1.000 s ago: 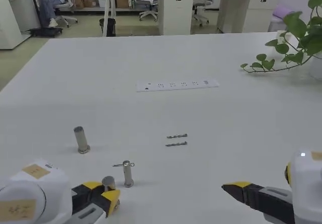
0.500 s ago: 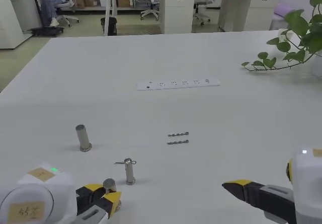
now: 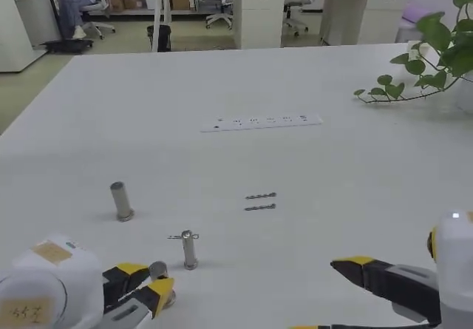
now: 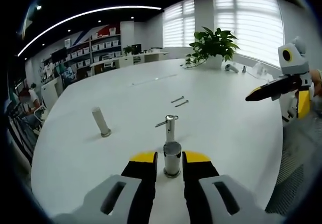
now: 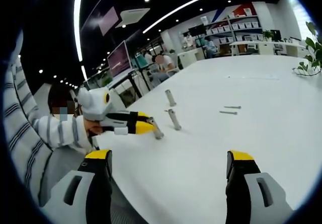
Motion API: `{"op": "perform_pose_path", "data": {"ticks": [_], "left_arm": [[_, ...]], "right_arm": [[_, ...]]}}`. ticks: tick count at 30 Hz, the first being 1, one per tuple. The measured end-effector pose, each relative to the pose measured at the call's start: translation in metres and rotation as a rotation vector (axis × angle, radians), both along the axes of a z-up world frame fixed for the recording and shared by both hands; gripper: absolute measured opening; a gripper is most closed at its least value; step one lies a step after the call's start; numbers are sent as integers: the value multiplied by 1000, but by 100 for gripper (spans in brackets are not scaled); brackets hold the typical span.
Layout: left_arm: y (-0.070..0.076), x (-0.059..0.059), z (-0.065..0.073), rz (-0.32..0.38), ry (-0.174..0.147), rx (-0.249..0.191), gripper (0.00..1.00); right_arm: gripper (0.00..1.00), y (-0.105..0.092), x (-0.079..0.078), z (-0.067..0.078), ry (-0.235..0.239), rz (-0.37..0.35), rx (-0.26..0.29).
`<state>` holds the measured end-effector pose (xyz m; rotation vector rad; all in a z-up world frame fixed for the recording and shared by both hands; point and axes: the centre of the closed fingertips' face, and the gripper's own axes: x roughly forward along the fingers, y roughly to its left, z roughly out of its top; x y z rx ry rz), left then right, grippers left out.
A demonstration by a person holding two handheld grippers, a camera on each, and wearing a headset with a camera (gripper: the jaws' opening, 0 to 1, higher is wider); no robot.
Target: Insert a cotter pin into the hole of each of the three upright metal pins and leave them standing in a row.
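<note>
Three metal pins stand upright on the white workbench [image 3: 332, 166]. The nearest pin [image 4: 172, 158] sits between the yellow-tipped jaws of the left gripper [image 4: 170, 158], which are drawn in to a narrow slot around it; whether the pads actually press on it cannot be told. Just beyond it stands the middle pin [image 3: 189, 250], a cotter pin [image 3: 179, 236] threaded through the hole near its top. Farther off to the left, the far pin [image 3: 120, 201] stands bare. The loose cotter pins [image 3: 260, 196], two of them, lie side by side on the bench, well apart from the upright pins. At the bench's near edge the right gripper [image 5: 168, 157] hangs with its jaws spread wide and nothing between them. A white power strip [image 3: 260, 123] lies across the middle of the bench, and a leafy potted plant [image 3: 436, 55] trails in at the right.
</note>
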<state>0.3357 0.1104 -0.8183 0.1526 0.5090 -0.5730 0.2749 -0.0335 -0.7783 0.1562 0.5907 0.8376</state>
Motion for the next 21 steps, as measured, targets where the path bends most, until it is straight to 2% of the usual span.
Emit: {"op": "perform_pose_path", "data": {"ticks": [3,5,6,8,10,12,15,20,21], "left_arm": [[3,0,8,-16,-10,-24,28],[7,-1,11,-53,-31,7,28],[7,-1,14,-69,-45,0,28],[9,-3,13,-76,-25,-13,35],[9,-6,14,-99,-24,-24,44],[12,-8,14,-92,-12,-23,56],[9,-14,20,-115,-10,-70,66],[3,-21,26,-155,-11,-106,85],[0,-24,26,-161,21,-137,90]], "right_arm": [[96,0,0,-1,3,1,-4],[96,0,0,-1,4,2,-5],[96,0,0,-1,4,3,-5],[96,1,-1,-1,5,5,-7],[96,1,-1,-2,10,7,-9],[96,2,-3,-2,15,10,-10],[96,2,-5,-2,18,13,-12],[96,1,-6,-4,24,16,-27],[96,1,-6,-4,25,18,-29]]}}
